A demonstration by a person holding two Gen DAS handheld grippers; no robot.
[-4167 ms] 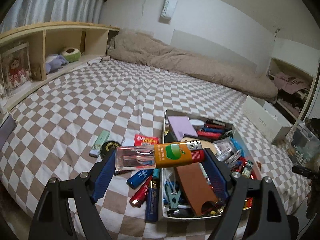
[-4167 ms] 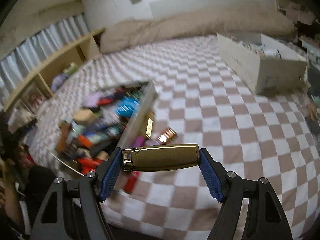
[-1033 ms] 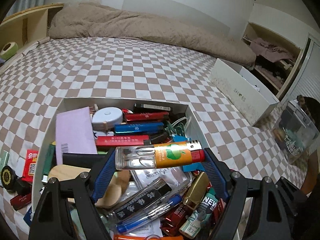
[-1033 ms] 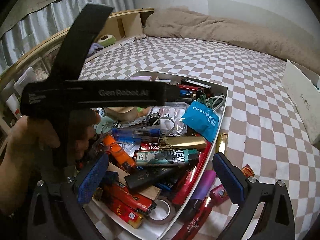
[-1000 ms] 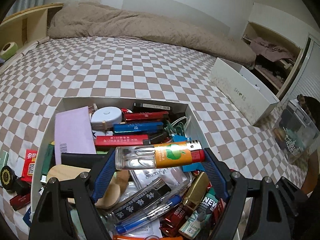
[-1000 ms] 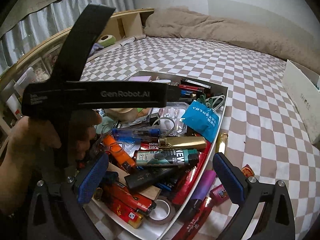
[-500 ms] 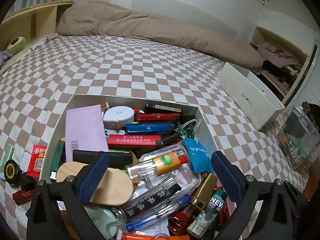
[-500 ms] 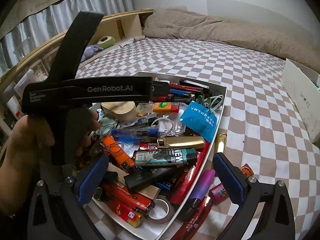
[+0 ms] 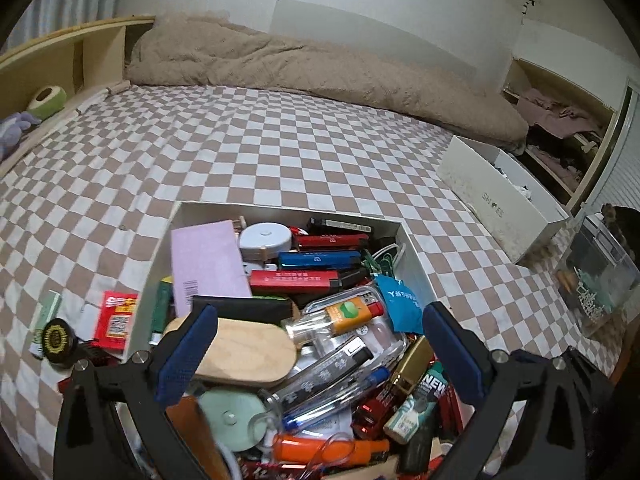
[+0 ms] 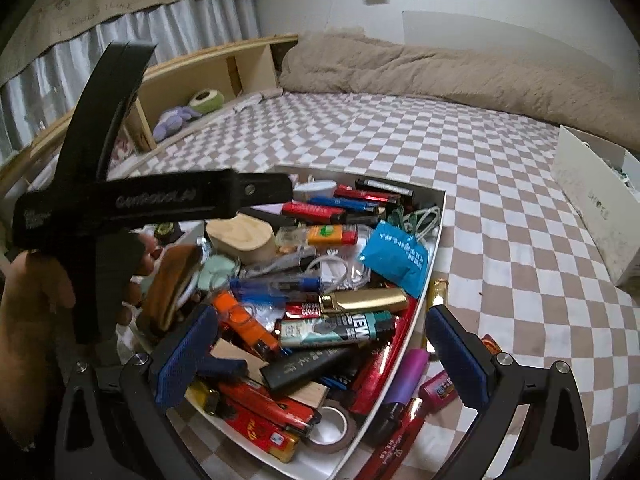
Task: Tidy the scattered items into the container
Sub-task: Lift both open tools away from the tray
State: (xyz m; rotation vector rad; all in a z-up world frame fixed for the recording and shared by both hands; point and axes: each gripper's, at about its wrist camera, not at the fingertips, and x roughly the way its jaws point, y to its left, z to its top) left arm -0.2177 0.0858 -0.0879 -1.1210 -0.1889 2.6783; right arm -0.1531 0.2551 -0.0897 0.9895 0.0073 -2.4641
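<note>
A white box (image 9: 412, 256) on the checkered bed is crammed with lighters, pens and small items. The clear lighter with an orange label (image 9: 340, 314) lies inside it on a clear case. My left gripper (image 9: 316, 354) is open and empty above the box; its body shows in the right wrist view (image 10: 160, 200). My right gripper (image 10: 320, 354) is open and empty over the box's near end (image 10: 438, 216). The gold lighter (image 10: 364, 300) lies in the box. Loose items lie outside: a red packet (image 9: 114, 314), a black round tin (image 9: 56, 338), a purple lighter (image 10: 406, 376), a pink item (image 10: 438, 390).
A white shoebox (image 9: 496, 208) stands at the bed's right edge. A beige blanket (image 9: 320, 68) lies along the far wall. A wooden shelf (image 10: 208, 76) with plush toys runs on the left. A clear bin (image 9: 600, 272) sits at the far right.
My left gripper opened and let go of the orange-label lighter, which now lies in the box. Earlier my right gripper released the gold lighter into the box. Both grippers have lifted slightly.
</note>
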